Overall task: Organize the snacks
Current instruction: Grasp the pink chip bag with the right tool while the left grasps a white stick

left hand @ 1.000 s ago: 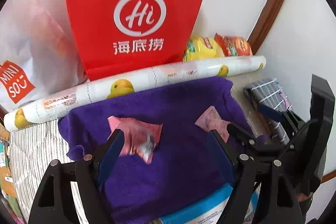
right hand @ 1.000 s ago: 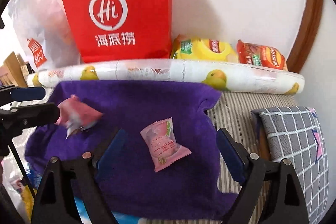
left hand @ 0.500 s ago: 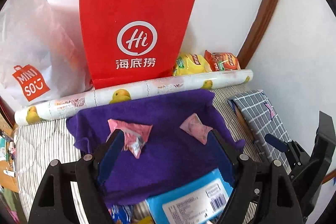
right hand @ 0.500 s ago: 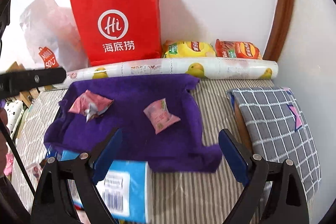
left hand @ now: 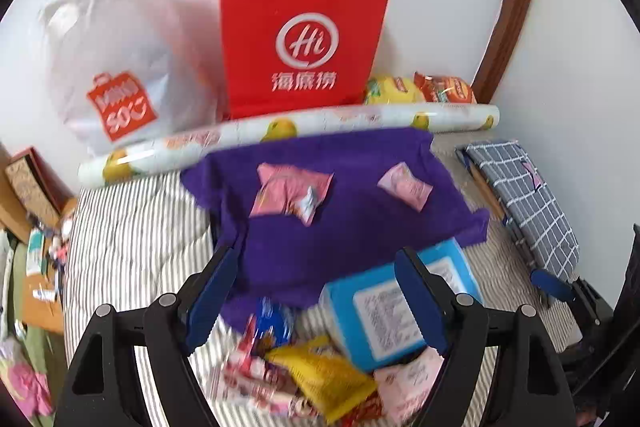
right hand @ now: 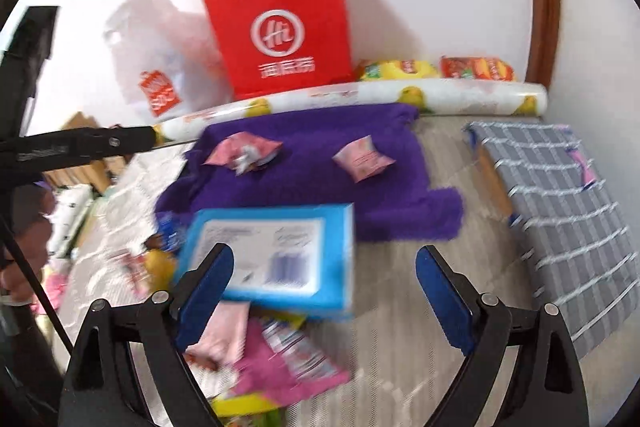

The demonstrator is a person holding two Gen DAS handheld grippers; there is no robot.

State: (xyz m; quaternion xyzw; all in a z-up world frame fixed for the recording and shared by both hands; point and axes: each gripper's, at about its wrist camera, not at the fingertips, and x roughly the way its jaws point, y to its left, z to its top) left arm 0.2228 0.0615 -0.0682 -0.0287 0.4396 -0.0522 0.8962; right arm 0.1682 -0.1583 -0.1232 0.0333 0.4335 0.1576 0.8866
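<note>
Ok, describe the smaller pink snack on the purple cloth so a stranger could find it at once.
Start at the red paper bag against the wall, then drop to the purple cloth spread in front of it. Two pink packets lie on it, apart; the wanted packet is the right one, smooth and sealed, while its left neighbour is larger and crumpled.

Left wrist view: looks forward and downward between its own tool (left hand: 316, 295) fingers, from above the snack pile toward the wall, at mid range. Right wrist view: same heading, set further right, its tool (right hand: 324, 291) framing the striped bed (right hand: 400, 307). Shared by both: purple towel (left hand: 352, 227) (right hand: 312, 163), red paper bag (left hand: 304, 43) (right hand: 280, 27), blue box (left hand: 376, 319) (right hand: 272, 255), checked cushion (left hand: 528, 195) (right hand: 568, 211).
</note>
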